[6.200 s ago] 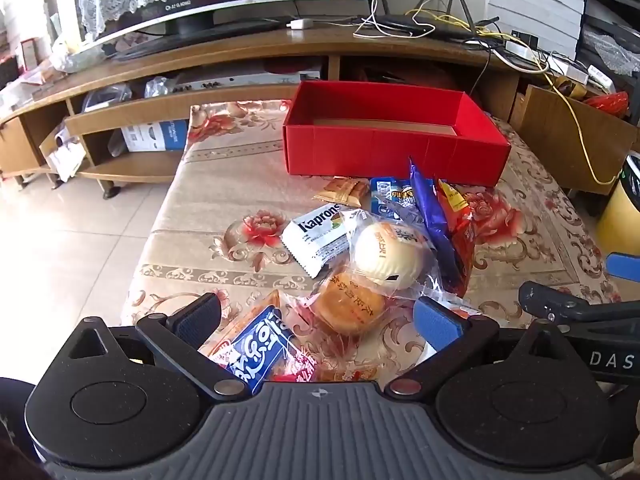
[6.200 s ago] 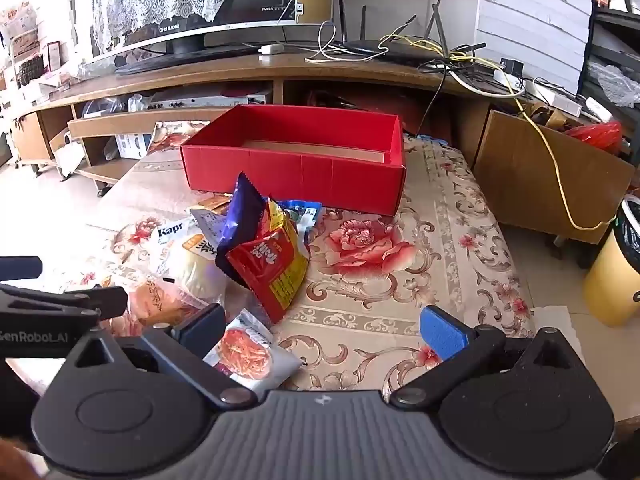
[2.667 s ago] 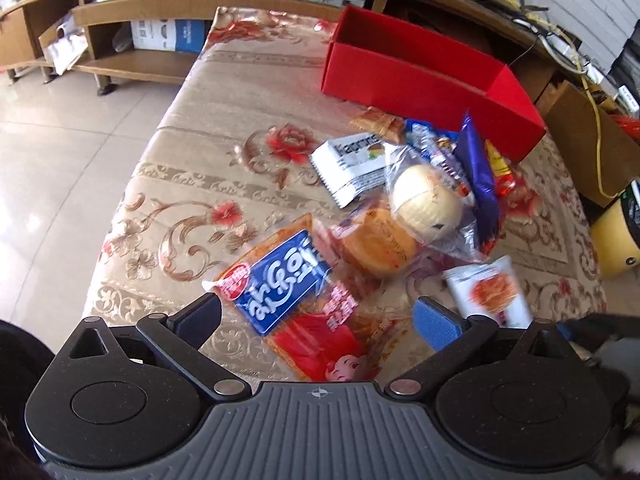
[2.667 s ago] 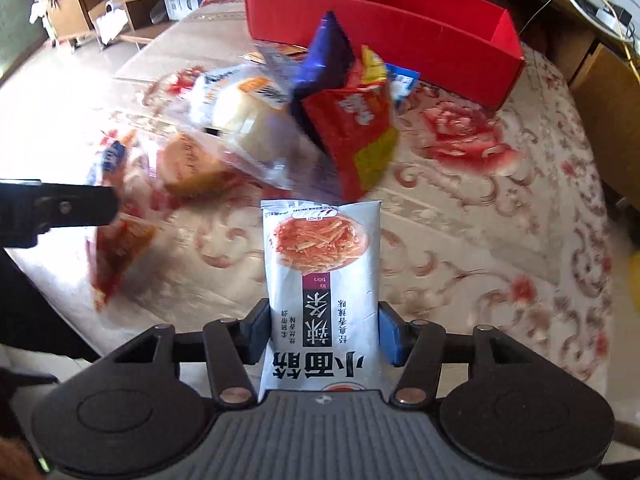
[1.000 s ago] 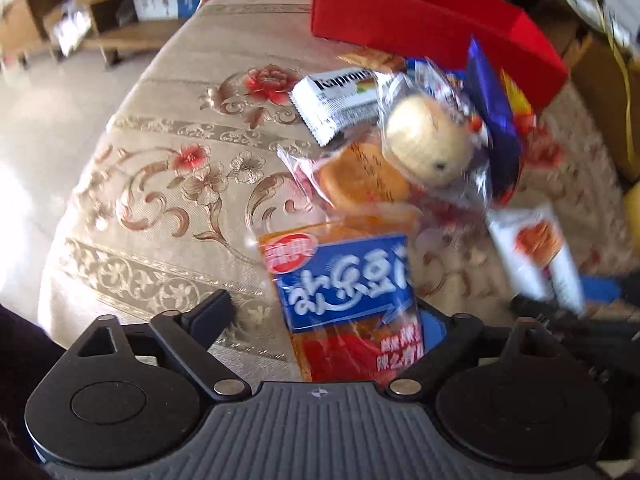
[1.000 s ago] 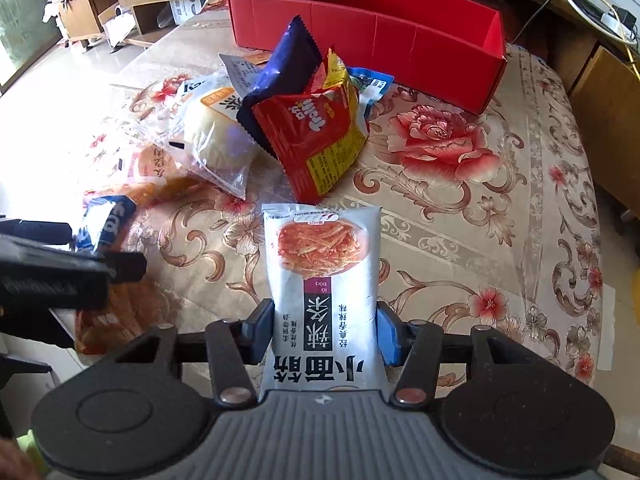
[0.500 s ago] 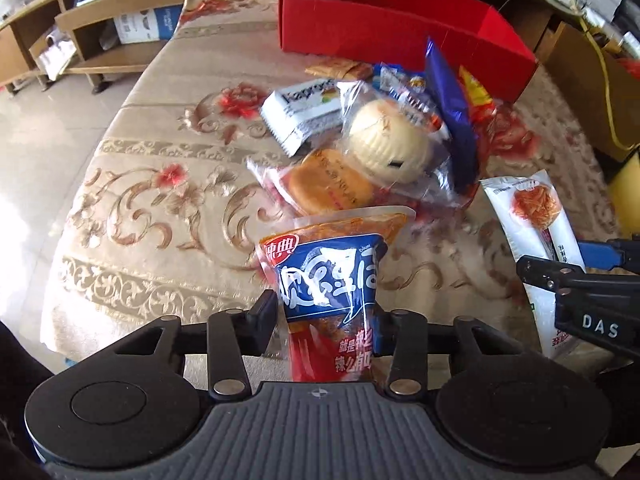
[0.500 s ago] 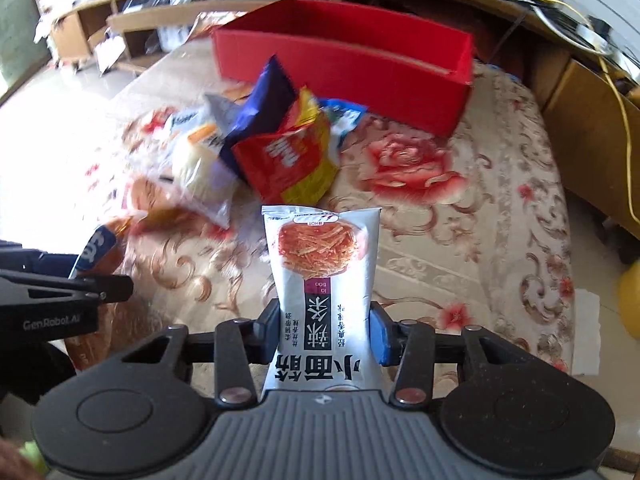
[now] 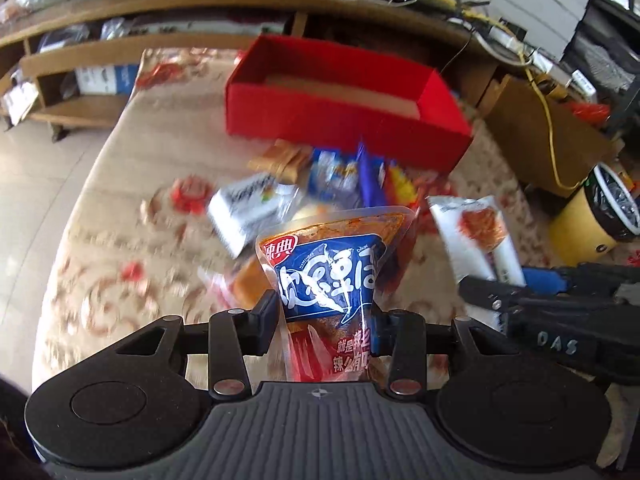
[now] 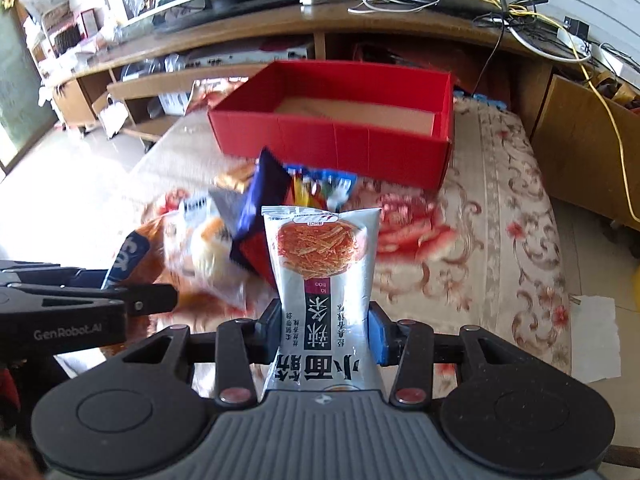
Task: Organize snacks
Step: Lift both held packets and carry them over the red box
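My left gripper [image 9: 324, 320] is shut on a blue and orange snack packet [image 9: 332, 268] and holds it above the table. My right gripper [image 10: 324, 330] is shut on a white noodle-snack packet [image 10: 324, 276], which also shows in the left wrist view [image 9: 478, 236]. An open red box [image 9: 344, 108] stands at the far side of the table, also in the right wrist view [image 10: 340, 136]; its inside looks bare. A heap of loose snacks [image 9: 304, 192] lies in front of the box, blurred, also in the right wrist view [image 10: 248, 216].
The table has a floral cloth [image 10: 500, 216]. A wooden TV stand [image 10: 280, 16] with cables runs behind it. A wooden cabinet [image 10: 588, 144] and a yellow bin [image 9: 592, 224] stand to the right. Tiled floor [image 9: 32, 176] lies to the left.
Both grippers have lifted and moved forward toward the red box, each with its packet. The left gripper closed on its packet about half a second ago.
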### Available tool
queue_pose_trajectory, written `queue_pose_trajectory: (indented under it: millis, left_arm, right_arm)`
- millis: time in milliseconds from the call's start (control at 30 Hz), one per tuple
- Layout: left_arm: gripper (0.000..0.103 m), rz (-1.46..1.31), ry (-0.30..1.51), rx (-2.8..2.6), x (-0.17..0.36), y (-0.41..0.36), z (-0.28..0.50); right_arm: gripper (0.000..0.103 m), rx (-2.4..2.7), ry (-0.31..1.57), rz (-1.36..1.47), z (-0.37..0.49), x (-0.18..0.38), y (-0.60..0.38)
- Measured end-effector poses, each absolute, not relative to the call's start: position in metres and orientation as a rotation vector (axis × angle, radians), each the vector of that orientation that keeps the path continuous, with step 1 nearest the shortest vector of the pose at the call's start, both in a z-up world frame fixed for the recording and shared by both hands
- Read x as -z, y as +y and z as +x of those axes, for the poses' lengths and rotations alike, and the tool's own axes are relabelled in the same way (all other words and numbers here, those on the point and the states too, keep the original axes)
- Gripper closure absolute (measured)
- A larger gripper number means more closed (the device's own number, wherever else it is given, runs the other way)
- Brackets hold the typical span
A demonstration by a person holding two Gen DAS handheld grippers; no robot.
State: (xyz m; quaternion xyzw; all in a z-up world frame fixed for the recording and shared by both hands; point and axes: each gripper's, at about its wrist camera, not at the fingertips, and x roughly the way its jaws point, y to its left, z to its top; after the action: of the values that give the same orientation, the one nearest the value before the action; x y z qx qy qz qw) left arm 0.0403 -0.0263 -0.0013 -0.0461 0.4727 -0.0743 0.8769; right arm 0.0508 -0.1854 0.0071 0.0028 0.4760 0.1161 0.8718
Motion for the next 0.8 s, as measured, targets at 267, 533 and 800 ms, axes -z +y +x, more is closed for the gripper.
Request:
queue_pose_trajectory:
  millis: [267, 533, 800]
  left_arm:
    - [0.053, -0.065, 0.926, 0.177, -0.01, -0.039, 0.097]
    - [0.053, -0.093, 0.897, 0.178, -0.013, -0.045, 0.159]
    - [0.053, -0.097, 0.874, 0.158, -0.018, -0.045, 0.215]
  right_arm:
    - [0.062, -0.203, 0.966, 0.053, 0.097, -0.019, -0.19]
    - [0.062, -0.167, 0.955, 0.081, 0.163, -0.024, -0.194]
    - [0.062, -0.148, 0.946, 0.089, 0.224, -0.019, -0.196]
